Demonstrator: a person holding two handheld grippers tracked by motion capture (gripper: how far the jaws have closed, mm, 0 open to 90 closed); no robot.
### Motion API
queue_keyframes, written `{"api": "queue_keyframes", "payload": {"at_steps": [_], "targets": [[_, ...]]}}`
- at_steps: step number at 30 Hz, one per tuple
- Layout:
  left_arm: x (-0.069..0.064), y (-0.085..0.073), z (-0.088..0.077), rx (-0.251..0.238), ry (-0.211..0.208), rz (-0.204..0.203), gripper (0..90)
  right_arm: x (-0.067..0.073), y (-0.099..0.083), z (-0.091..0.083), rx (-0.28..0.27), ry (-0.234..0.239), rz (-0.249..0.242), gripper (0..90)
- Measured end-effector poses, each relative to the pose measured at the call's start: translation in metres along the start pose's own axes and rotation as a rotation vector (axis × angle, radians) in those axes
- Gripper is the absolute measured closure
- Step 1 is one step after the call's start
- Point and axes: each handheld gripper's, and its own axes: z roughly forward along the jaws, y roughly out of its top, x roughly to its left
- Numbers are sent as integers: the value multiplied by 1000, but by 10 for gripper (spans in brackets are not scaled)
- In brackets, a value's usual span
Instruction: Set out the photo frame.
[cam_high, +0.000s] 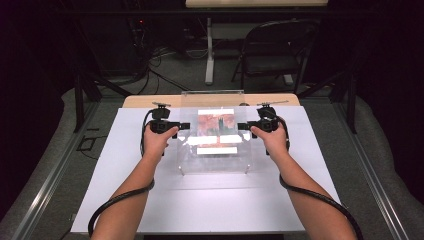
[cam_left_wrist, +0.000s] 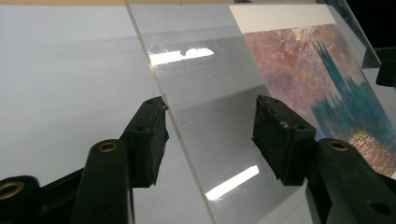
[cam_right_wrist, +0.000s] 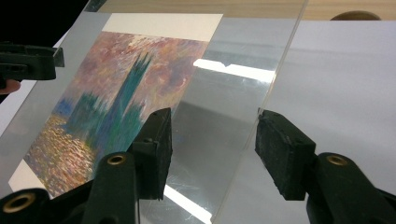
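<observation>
Both forearms reach forward side by side; the left tongs (cam_high: 184, 125) and right tongs (cam_high: 243, 126) point inward, jaws parted.

Dark room, folding chair (cam_high: 274, 50), grey carpet (cam_high: 175, 75)

The clear sheet (cam_left_wrist: 205, 121) looks like glossy, smooth acrylic. The print (cam_right_wrist: 116, 102) is matt paper. The jaw pads look rough black rubber
</observation>
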Motion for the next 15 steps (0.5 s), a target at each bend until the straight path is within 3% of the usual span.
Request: {"api": "queue_keyframes", "payload": {"at_steps": [15], "targets": [[-11,-2,-23,-35,-4,43,530,11,1,-22,-27,1,-52,526]]}}
